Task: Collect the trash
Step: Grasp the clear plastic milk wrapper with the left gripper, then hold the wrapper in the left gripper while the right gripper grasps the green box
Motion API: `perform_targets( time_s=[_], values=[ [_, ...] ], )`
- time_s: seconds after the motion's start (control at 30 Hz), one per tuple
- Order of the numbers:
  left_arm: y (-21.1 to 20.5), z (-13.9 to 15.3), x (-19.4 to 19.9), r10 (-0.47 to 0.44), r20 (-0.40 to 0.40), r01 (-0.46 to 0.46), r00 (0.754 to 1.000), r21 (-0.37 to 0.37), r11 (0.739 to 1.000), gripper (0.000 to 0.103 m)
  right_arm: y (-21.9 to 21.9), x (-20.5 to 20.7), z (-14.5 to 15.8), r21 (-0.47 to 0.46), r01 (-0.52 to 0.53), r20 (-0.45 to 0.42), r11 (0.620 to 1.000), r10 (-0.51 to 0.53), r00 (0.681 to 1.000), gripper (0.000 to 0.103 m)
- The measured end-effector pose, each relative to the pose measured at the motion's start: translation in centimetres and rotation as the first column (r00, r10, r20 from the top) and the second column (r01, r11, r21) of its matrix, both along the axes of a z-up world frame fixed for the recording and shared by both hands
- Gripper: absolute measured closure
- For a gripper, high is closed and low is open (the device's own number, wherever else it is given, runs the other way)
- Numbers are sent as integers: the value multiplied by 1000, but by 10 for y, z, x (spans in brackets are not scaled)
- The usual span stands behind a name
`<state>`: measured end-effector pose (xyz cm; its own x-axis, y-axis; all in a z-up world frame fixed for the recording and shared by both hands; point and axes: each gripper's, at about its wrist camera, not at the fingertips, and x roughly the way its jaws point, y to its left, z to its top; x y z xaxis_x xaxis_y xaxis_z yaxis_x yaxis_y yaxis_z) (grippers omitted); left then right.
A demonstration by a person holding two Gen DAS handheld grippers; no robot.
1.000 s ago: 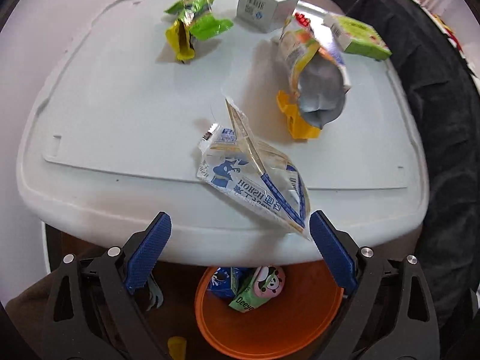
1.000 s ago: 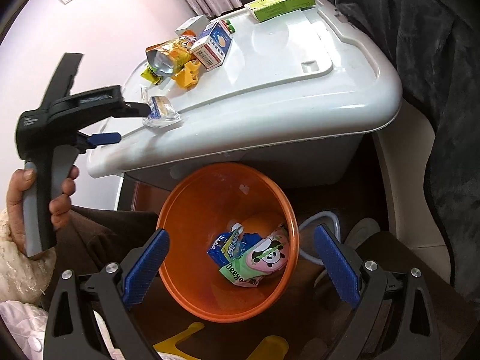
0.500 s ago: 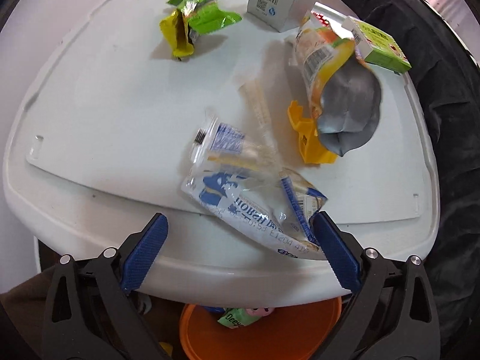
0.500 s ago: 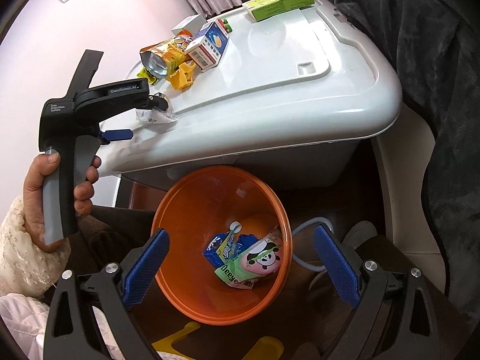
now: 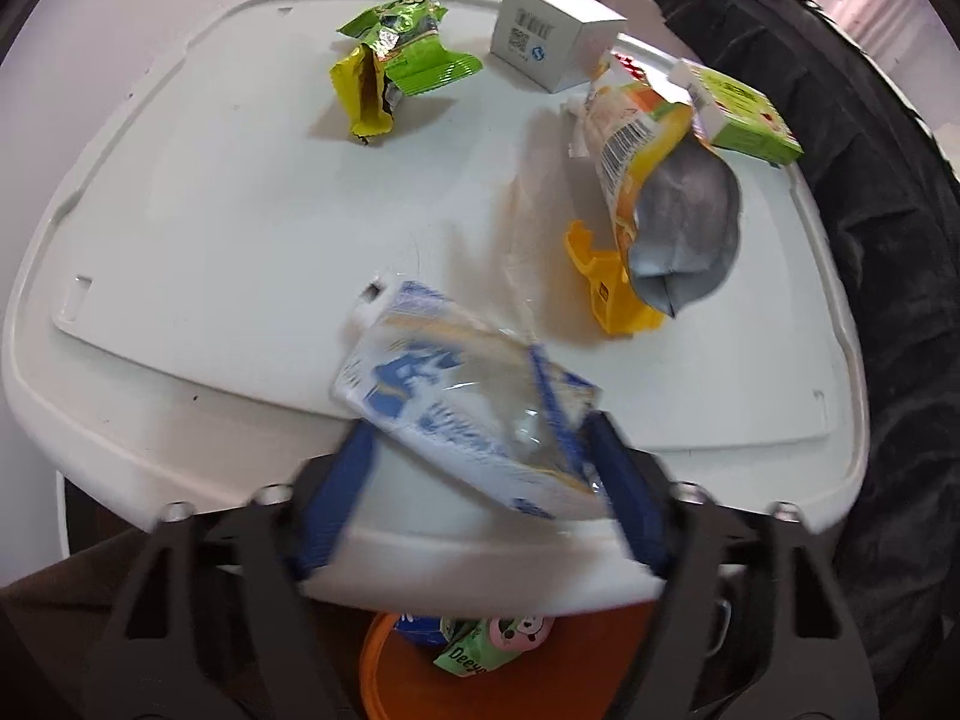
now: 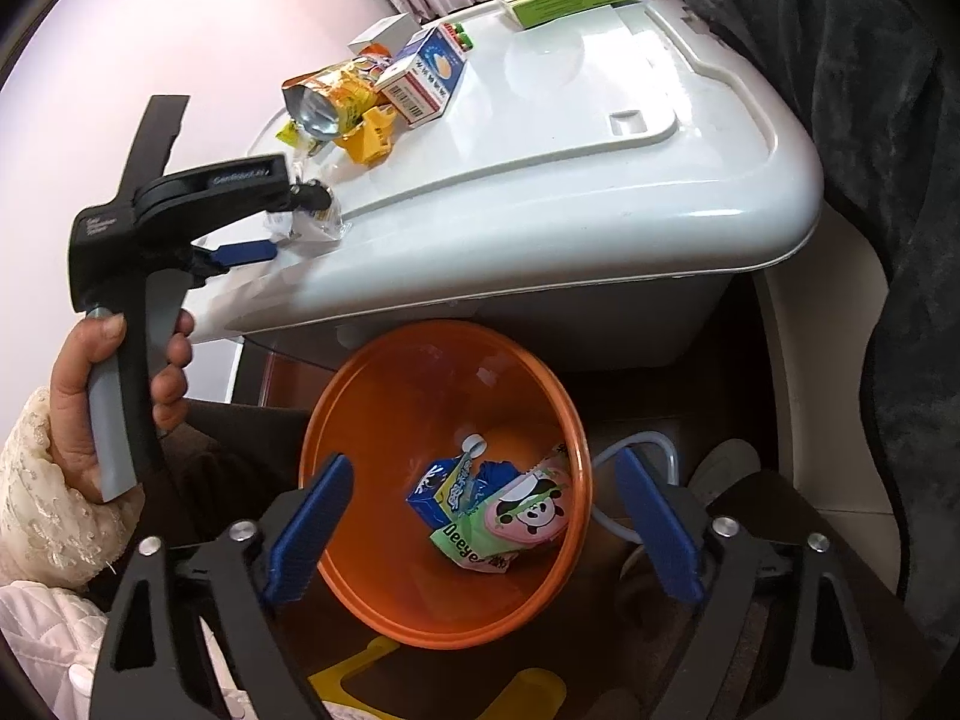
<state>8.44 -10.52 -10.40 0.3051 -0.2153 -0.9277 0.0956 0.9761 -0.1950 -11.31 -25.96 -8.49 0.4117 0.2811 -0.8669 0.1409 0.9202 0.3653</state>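
A crumpled blue-and-white clear wrapper [image 5: 468,402] lies at the near edge of the white bin lid [image 5: 210,228]. My left gripper [image 5: 480,462] straddles it with jaws closing, and both blue pads touch its sides. The right wrist view shows the same gripper from the side, held by a hand [image 6: 90,420]. My right gripper [image 6: 483,462] hangs over the orange bucket [image 6: 420,396], its jaws closing slightly with nothing between them. Inside the bucket lie a blue carton [image 6: 444,486] and a pink panda pack [image 6: 528,510].
Further back on the lid sit a green-yellow snack wrapper [image 5: 390,60], a white box [image 5: 552,42], an orange-and-silver pouch [image 5: 672,192], a yellow plastic piece [image 5: 612,294] and a green box [image 5: 744,114]. A dark blanket [image 5: 870,240] borders the lid's right side.
My left gripper moved forward over the wrapper and its jaws narrowed onto it. The right gripper's jaws narrowed a little and it stayed over the bucket.
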Motion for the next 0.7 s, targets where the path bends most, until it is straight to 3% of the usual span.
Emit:
perform_targets(
  time_s=[0.03,0.07,0.1,0.13,0.43,0.7],
  values=[
    [1,1,-2,-21,1,21,1000,-6,1000,56,1,0,1,1,-3,3,1000,3,1000,16],
    [-1,1,-2,-38,1,38,999,-9,999,70,2,0,2,2,-4,6,1000,4,1000,16],
    [-3,3,-4,-68,21,68,997,4,998,94,3,-1,4,-2,-5,12,1000,5,1000,16],
    [-8,6,-5,-98,43,96,994,39,995,97,3,-1,5,-2,-7,16,1000,7,1000,16],
    [8,11,-13,-114,56,115,992,-20,993,97,8,-4,17,-17,-12,52,1000,13,999,16],
    [26,23,-19,-109,95,109,989,3,994,97,17,20,48,-43,-45,128,998,50,990,16]
  ],
)
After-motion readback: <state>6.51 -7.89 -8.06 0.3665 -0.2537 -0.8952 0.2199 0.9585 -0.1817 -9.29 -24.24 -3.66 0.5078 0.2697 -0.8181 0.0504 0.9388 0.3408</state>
